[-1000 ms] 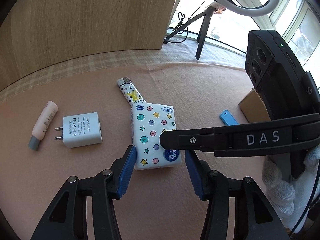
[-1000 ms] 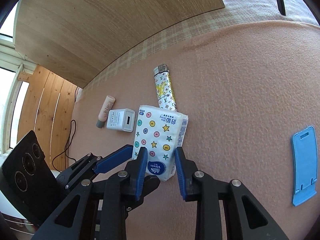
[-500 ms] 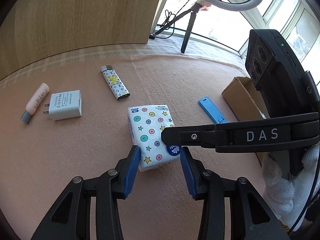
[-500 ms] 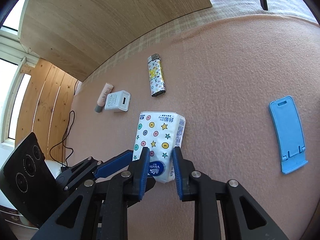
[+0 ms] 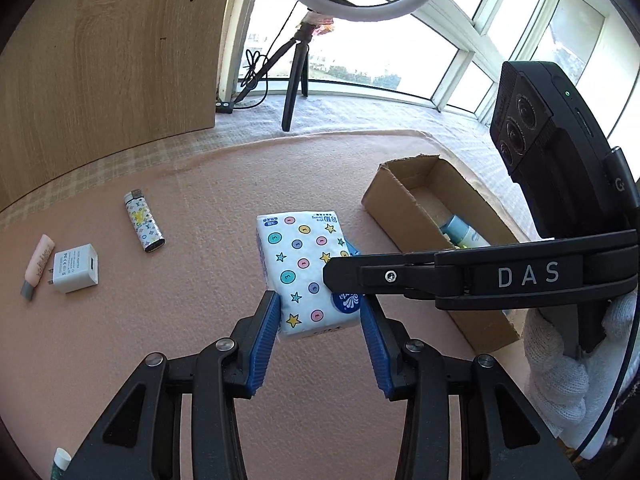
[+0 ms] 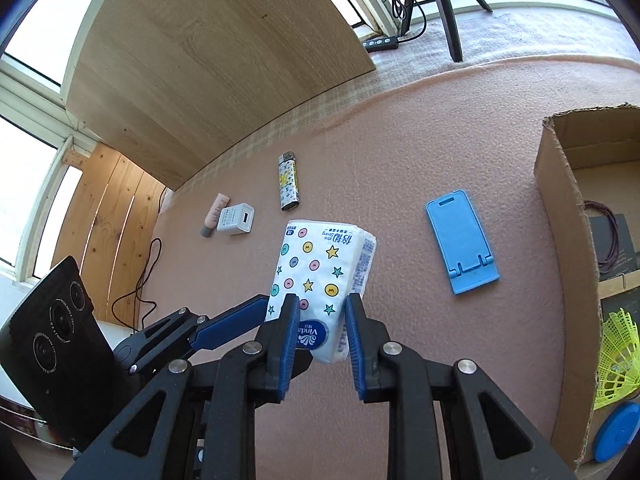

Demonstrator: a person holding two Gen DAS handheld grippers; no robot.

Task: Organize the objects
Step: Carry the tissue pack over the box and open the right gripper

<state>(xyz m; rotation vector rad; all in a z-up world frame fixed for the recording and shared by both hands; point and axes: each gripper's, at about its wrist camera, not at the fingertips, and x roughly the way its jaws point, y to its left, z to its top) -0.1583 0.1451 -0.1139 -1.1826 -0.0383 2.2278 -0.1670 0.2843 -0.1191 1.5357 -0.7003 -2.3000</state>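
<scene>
Pointing steeply down, left gripper (image 5: pixel 318 328) and right gripper (image 6: pixel 320 338) both clamping tissue pack (image 6: pixel 320 268).

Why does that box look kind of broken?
The cardboard box has a ragged, torn top edge, as if its flaps were ripped off. It is still upright with things inside. Also unusual: both grippers pinch the same tissue pack, lifted off the table.

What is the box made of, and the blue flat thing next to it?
The box looks like plain brown cardboard: matte, with a rough torn top edge. The blue stand looks like hard plastic: one even colour, smooth, with crisp moulded slots and tabs. I cannot tell more than that by looking.
</scene>
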